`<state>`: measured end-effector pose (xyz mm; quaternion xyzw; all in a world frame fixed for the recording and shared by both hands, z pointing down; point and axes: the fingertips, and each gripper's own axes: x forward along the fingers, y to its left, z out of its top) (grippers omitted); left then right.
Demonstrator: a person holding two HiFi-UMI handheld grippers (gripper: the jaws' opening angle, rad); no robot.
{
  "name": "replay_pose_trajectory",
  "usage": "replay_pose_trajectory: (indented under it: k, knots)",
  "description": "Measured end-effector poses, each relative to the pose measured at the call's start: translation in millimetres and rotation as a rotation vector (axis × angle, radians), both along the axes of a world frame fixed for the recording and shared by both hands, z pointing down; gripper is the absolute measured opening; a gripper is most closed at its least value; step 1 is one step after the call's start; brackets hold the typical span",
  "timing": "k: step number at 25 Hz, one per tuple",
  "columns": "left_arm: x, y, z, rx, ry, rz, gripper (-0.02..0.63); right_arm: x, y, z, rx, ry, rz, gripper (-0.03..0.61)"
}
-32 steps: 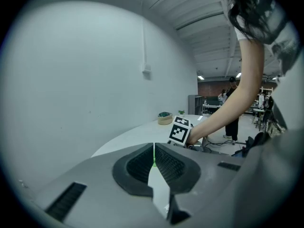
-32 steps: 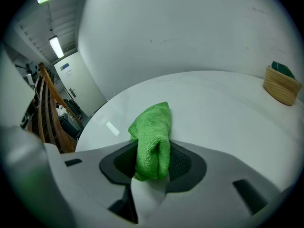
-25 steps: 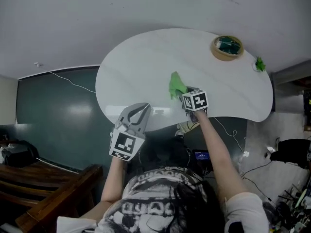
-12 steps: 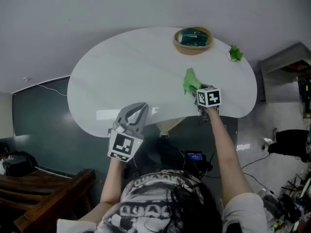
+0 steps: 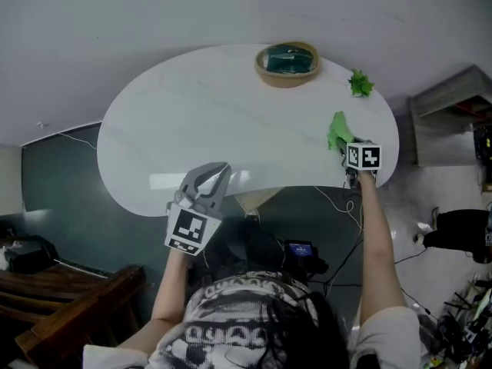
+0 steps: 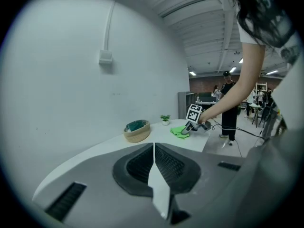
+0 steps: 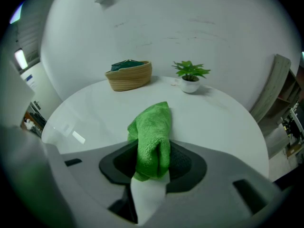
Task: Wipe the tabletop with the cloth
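Green cloth (image 5: 338, 131), 1 only, pinched in right claw (image 5: 346, 147); left claw (image 5: 217, 170) pressed together; 1 basket (image 5: 286, 78), 1 plant (image 5: 359, 83).

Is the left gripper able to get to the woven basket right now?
Probably yes, with a long stretch: only bare tabletop lies between the left gripper and the basket, which sits near the far edge.

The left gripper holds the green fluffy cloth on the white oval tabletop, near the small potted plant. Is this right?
No, the right gripper holds the green fluffy cloth, not the left gripper; the right gripper view shows it between the jaws, on the white oval tabletop, near the small potted plant.
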<state>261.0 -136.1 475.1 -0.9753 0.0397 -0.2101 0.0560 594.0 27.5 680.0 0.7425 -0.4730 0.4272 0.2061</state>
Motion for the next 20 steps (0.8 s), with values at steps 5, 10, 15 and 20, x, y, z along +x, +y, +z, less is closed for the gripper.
replay_pose_trajectory:
  k: [5, 10, 15, 20]
  knots:
    - [3.4, 9.1, 1.4, -0.001, -0.017, -0.002, 0.009, 37.2, 36.8, -1.5, 0.029, -0.002, 0.118, 0.149]
    - [-3.1, 14.2, 6.4, -0.01, -0.038, -0.007, 0.009, 45.2, 45.5, 0.4, 0.113, -0.043, 0.239, 0.149]
    - [-14.1, 10.9, 9.6, -0.009, -0.043, -0.025, 0.009, 41.7, 40.6, -2.9, 0.109, -0.062, 0.28, 0.146]
    - [-34.3, 8.6, 12.2, -0.016, -0.04, -0.048, 0.009, 14.9, 19.2, -21.5, 0.14, -0.073, 0.214, 0.144]
